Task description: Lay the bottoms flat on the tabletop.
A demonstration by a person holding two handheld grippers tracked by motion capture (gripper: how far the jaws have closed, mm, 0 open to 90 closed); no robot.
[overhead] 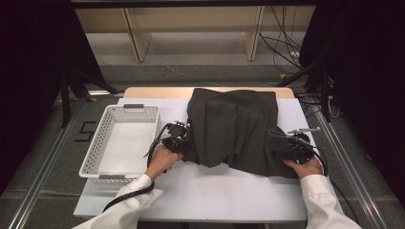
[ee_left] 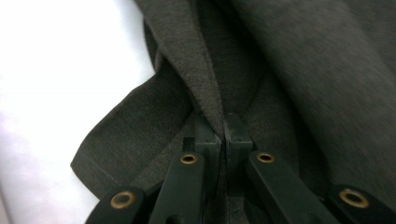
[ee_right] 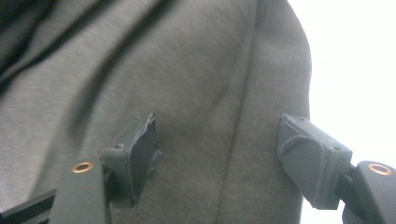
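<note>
A dark grey-brown cloth (overhead: 234, 129) lies rumpled across the back half of the white table (overhead: 215, 191). My left gripper (overhead: 184, 143) is at the cloth's left edge. In the left gripper view its jaws (ee_left: 223, 131) are pressed together on a raised fold of the cloth (ee_left: 303, 70). My right gripper (overhead: 278, 153) is at the cloth's near right corner. In the right gripper view the right gripper (ee_right: 217, 149) stands open, its pads wide apart over the cloth (ee_right: 187, 60) close to its edge, and nothing is pinched between them.
A white perforated plastic basket (overhead: 95, 148) sits empty at the table's left side, close to my left hand. Bare white tabletop runs along the front edge. Beyond the table stand wooden shelf legs (overhead: 136, 43), with cables (overhead: 286, 47) on the floor.
</note>
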